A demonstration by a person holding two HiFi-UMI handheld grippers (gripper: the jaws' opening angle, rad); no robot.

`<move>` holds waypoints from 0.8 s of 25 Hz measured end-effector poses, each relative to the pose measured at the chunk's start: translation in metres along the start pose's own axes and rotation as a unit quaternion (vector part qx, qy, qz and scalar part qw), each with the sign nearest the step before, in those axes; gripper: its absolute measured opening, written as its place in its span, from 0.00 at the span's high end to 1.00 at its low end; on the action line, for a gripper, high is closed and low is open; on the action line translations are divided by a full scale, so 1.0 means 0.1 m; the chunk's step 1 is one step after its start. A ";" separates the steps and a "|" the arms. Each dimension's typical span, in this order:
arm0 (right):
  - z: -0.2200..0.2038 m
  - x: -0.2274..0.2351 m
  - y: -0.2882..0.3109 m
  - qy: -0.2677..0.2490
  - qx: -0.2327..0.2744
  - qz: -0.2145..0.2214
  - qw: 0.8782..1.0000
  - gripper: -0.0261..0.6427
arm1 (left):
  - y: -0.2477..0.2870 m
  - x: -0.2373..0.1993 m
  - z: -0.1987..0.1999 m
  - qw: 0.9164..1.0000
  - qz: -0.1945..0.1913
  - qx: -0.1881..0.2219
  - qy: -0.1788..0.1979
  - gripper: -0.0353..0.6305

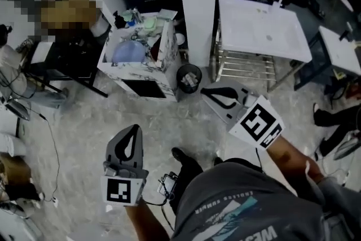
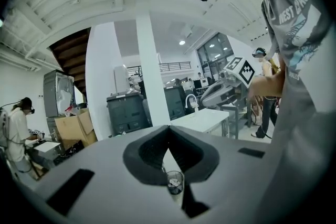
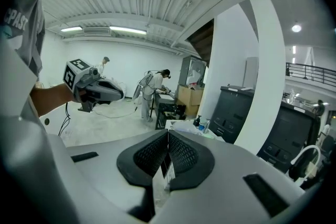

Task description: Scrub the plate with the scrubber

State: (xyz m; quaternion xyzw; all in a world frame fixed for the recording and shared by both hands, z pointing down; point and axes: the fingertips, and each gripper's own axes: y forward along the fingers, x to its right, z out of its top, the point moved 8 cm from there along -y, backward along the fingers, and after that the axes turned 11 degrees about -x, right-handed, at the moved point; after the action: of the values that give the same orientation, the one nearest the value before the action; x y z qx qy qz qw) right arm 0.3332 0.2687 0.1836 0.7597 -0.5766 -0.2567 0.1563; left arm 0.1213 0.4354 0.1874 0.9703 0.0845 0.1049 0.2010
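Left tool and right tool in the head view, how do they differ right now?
The left tool points up the frame; the right tool points leftward, toward the black bin. The right tool sits higher in the frame than the left tool. Both are shut and empty.

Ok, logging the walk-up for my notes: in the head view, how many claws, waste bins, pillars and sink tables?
Claws (left claw, right claw): 2
Waste bin: 1
Pillar: 1
Sink table: 1
Total: 5
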 end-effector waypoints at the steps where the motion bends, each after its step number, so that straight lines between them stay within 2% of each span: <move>1: 0.06 0.07 0.06 0.003 0.001 -0.010 1.000 0.92 | 0.07 -0.13 0.03 1.000 -0.006 0.005 0.004 0.95; 6: 0.42 0.26 0.53 0.011 -0.003 -0.044 0.999 0.92 | 0.33 -0.84 0.07 0.999 -0.021 0.033 0.009 0.95; 11: 0.76 0.30 0.97 0.015 -0.010 -0.064 0.998 0.92 | 0.50 -1.46 0.03 0.998 -0.037 0.042 0.009 0.95; 20: 1.15 0.36 1.55 0.005 -0.021 -0.070 0.997 0.92 | 0.68 -2.13 -0.05 0.998 -0.050 0.046 0.005 0.95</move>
State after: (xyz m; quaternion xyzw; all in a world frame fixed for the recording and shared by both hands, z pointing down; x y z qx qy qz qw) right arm 0.1516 0.1963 0.1644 0.7959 -0.5159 -0.2752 0.1568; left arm -0.0769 0.3315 0.1838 0.9726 0.1387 0.0952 0.1605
